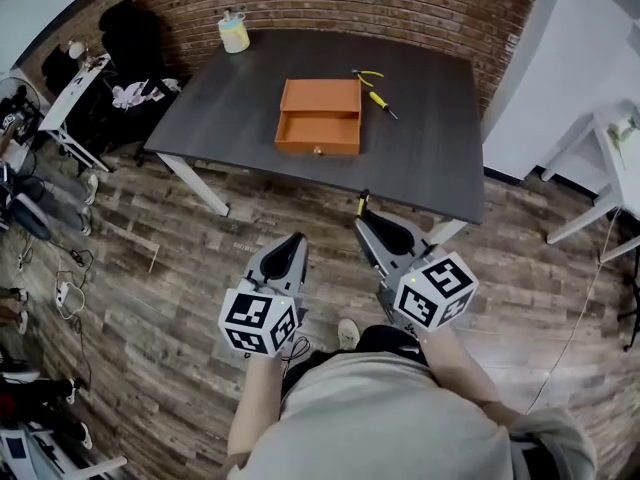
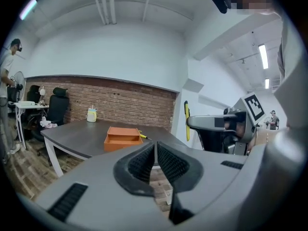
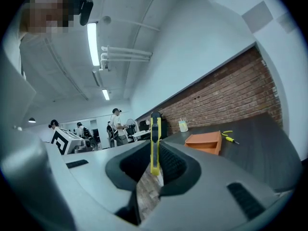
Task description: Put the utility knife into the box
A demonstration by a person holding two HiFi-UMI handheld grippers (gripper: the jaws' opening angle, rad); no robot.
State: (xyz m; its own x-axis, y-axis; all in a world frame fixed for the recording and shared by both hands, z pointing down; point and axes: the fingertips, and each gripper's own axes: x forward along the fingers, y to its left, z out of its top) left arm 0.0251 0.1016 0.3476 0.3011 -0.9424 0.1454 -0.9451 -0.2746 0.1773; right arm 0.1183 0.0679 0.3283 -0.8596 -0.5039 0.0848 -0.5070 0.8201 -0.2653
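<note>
An open orange box (image 1: 319, 118) sits in the middle of the dark table (image 1: 240, 98); it also shows as the orange box (image 2: 121, 137) in the left gripper view and the orange box (image 3: 206, 142) in the right gripper view. My right gripper (image 1: 363, 212) is shut on a yellow-and-black utility knife (image 3: 154, 143) that stands upright between its jaws; the knife tip (image 1: 363, 204) pokes up short of the table's near edge. My left gripper (image 1: 295, 240) is shut with nothing in it, beside the right one over the wooden floor. The right gripper's knife (image 2: 186, 120) shows from the left gripper view.
A yellow screwdriver (image 1: 382, 104) and yellow-handled pliers (image 1: 367, 76) lie right of the box. A cup with tools (image 1: 234, 33) stands at the table's far left corner. Black chairs (image 1: 130, 38) and a white side table (image 1: 70, 93) stand left; white furniture (image 1: 600, 158) right. A brick wall (image 1: 380, 3) runs behind.
</note>
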